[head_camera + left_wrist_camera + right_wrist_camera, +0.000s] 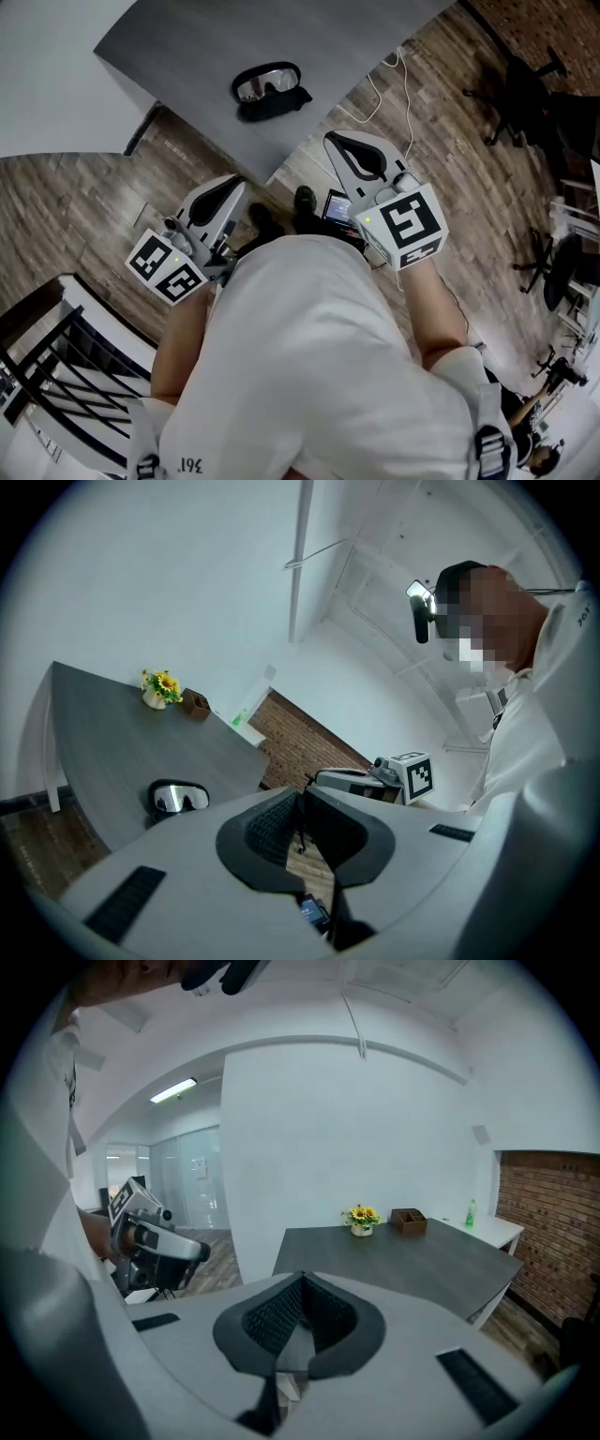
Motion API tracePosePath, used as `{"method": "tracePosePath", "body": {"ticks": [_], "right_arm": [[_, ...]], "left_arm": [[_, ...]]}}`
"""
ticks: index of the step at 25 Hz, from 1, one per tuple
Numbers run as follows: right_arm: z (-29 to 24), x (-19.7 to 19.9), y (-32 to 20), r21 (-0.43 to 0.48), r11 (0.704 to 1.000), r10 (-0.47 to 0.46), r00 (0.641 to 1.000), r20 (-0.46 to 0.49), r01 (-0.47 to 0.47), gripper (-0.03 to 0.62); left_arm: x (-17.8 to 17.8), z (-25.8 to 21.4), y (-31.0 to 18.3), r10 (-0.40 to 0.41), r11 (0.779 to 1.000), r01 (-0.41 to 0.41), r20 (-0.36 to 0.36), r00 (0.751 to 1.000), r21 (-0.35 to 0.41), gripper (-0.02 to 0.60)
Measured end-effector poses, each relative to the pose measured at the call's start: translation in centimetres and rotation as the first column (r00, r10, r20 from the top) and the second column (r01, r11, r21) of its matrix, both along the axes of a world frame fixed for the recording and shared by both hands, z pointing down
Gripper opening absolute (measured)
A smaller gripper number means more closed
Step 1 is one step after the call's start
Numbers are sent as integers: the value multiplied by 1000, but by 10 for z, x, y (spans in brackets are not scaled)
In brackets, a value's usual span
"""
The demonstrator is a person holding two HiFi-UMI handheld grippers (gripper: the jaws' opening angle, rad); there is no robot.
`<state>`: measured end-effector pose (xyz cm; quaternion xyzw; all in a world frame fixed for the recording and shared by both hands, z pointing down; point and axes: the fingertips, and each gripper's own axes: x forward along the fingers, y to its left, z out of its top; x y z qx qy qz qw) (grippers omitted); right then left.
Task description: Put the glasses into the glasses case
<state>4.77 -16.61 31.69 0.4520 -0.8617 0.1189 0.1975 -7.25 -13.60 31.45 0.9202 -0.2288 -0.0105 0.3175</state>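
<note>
Glasses (267, 84) on grey table (187, 37) | we hold left gripper (302, 803) jaws together, empty | right gripper (302, 1283) jaws together, empty

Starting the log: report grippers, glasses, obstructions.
Left gripper shut, empty. Right gripper shut, empty. Glasses on table, untouched. No obstruction seen.

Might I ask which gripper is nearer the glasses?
Right, narrowly. The right gripper is below-right of the glasses in the head view, beside the table edge; the left gripper is farther back, at the table corner.
</note>
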Motion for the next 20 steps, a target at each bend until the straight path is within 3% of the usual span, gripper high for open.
{"method": "tracePosePath", "body": {"ticks": [20], "right_arm": [[-3,6,-10,28,1000,7,1000,6,-7,8]], "left_arm": [[9,4,9,28,999,-28,-1,1000,-25,34]]}}
